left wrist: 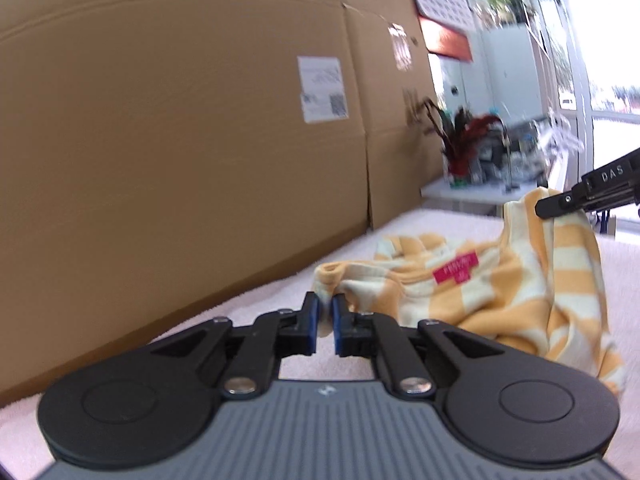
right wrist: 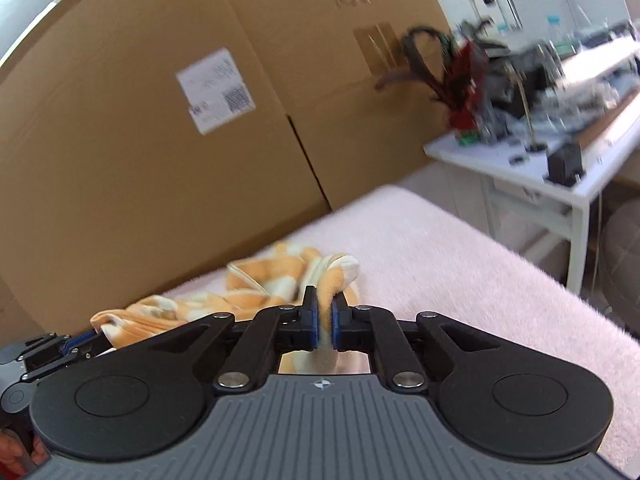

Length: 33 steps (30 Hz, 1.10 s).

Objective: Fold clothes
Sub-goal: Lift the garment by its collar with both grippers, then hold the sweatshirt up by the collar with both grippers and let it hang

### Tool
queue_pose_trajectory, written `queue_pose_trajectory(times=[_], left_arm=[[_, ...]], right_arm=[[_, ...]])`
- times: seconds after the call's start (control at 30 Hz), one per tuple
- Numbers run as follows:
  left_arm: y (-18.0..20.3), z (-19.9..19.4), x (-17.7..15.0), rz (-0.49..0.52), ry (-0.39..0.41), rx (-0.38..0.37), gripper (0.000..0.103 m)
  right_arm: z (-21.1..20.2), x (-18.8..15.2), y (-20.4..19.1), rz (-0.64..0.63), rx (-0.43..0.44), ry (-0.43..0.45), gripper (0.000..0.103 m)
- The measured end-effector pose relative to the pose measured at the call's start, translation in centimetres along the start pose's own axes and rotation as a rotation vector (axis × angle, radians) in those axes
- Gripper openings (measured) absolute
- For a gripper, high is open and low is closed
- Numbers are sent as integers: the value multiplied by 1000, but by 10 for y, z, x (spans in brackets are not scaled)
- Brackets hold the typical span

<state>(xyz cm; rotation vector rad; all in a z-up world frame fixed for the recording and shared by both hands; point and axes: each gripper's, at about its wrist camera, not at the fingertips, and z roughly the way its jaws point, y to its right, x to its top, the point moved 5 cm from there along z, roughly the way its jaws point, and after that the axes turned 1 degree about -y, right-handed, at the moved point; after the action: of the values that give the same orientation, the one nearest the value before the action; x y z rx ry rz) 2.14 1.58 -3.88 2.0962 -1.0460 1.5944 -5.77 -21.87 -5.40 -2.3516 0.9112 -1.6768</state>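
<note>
An orange-and-white striped garment (left wrist: 500,292) with a pink label (left wrist: 456,274) lies crumpled on a pale pink towel surface (left wrist: 440,220). My left gripper (left wrist: 326,310) is shut on a rolled edge of the garment at its near left end. The right gripper (left wrist: 541,206) enters from the right edge and holds another part of the cloth raised above the surface. In the right wrist view, my right gripper (right wrist: 325,314) is shut on a bunched fold of the garment (right wrist: 264,280). The left gripper (right wrist: 96,336) shows at the lower left, clamped on the cloth's far end.
Tall cardboard boxes (left wrist: 180,140) stand like a wall along the left side of the surface (right wrist: 440,260). Beyond the far end is a white table (right wrist: 520,160) with a red plant (right wrist: 464,76) and clutter. A grey stool (right wrist: 624,264) sits at the right edge.
</note>
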Motion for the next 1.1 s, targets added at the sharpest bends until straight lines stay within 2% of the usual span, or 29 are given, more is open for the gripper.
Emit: queue_pose_trajectory(times=[0.37, 0.63, 0.73, 0.8, 0.9, 0.93, 0.97, 1.03, 1.1], left_arm=[[-30, -79, 43, -59, 163, 62, 5], [-59, -152, 97, -17, 306, 193, 3], [-76, -189, 121, -50, 377, 268, 2], [-86, -205, 129, -60, 396, 295, 2], [-87, -211, 121, -61, 355, 286, 4], [-82, -205, 111, -44, 322, 273, 11], [-76, -200, 101, -27, 290, 261, 27], [-62, -180, 78, 10, 227, 232, 43], [-42, -161, 53, 32, 166, 175, 47]], right_arm=[[-56, 69, -102, -263, 137, 282, 7], [-84, 108, -167, -460, 147, 449, 7], [-97, 122, -187, -523, 147, 503, 6], [-103, 130, -199, -553, 154, 528, 6], [-102, 133, -209, -573, 135, 539, 6], [-100, 133, -210, -571, 129, 537, 6], [-99, 132, -208, -565, 129, 533, 6], [-98, 130, -206, -546, 141, 513, 6], [-97, 126, -202, -536, 151, 495, 6]])
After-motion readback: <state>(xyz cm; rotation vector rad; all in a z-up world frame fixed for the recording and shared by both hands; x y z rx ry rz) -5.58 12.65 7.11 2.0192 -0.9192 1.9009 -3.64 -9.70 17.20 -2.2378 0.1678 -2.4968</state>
